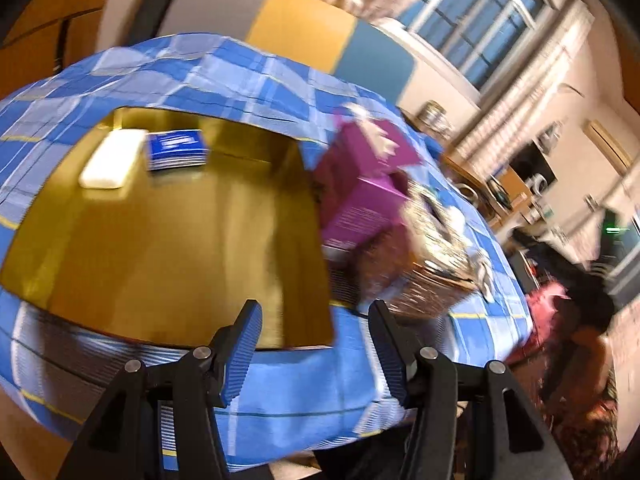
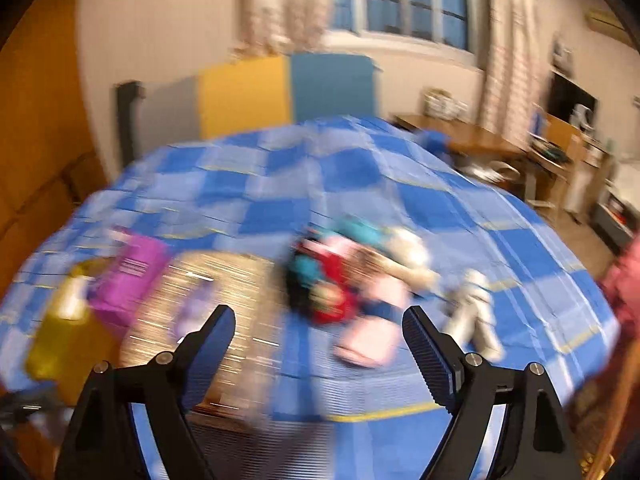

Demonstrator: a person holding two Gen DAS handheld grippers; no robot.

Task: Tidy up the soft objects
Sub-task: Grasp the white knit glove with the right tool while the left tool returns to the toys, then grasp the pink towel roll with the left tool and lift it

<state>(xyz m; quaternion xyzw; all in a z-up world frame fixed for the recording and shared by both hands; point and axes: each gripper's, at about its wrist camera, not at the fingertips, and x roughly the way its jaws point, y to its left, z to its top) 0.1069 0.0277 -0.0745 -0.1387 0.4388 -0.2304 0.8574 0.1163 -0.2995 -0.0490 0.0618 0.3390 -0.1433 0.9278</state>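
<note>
**Both tools released above the checked bed**

Hovering over the blue checked bed (image 2: 352, 184), the right tool (image 2: 318, 330) is standing with its jaws spread wide and nothing between them. The left tool (image 1: 316, 338) is likewise released, its jaws apart and empty.

In the right wrist view, the pile of soft toys (image 2: 348, 276) is lying on the bed ahead of the right tool, near the middle of the picture. Motion blur is hiding most detail. A pink toy (image 2: 368, 344) is lying at the near edge of the pile, its long axis running roughly from the tool toward the pile. A white toy (image 2: 476, 304) is lying just right of the pile, its long axis running toward the near right; which end is the head cannot be told.

A woven basket (image 2: 224, 300) is sitting left of the pile, with a purple box (image 2: 132, 280) beside it.

In the left wrist view, an open cardboard box (image 1: 168, 240) is resting on the bed, holding a white packet (image 1: 112, 158) and a blue packet (image 1: 176, 148) at its far end.
</note>
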